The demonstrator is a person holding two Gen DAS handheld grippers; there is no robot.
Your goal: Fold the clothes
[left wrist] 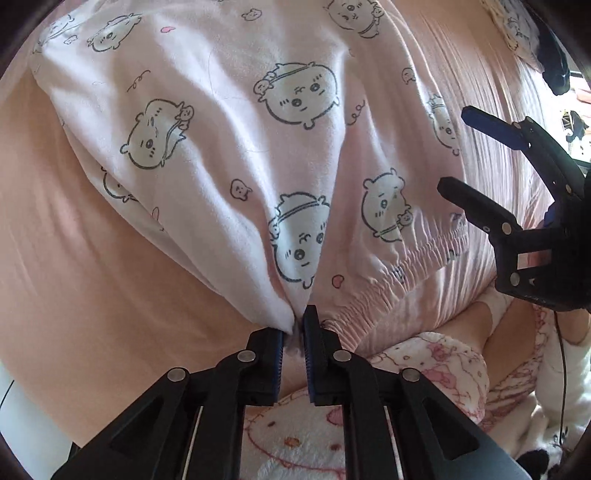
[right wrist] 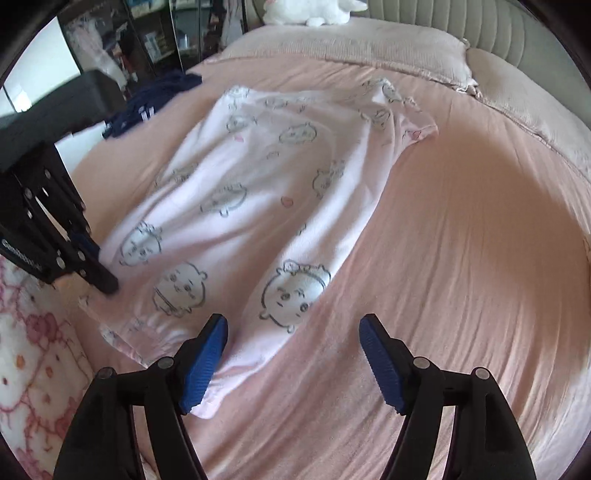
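Pale pink pyjama trousers (left wrist: 229, 122) printed with cartoon animal faces lie spread on a pink bed; they also show in the right wrist view (right wrist: 258, 192). My left gripper (left wrist: 293, 332) is shut on the trousers at the near end of the elastic waistband, pulling the cloth into folds. In the right wrist view it shows at the left edge (right wrist: 103, 284), touching the cloth. My right gripper (right wrist: 291, 354) is open and empty, just above the near trouser edge; its left pad (right wrist: 207, 358) hangs over the hem. In the left wrist view it shows open at the right (left wrist: 454, 155).
The pink bed sheet (right wrist: 461, 258) spreads out to the right. Pillows (right wrist: 369, 48) and a white plush toy (right wrist: 306, 9) lie at the head. A dark blue garment (right wrist: 147, 99) lies at the far left. A fleecy patterned garment (left wrist: 424, 365) is near me.
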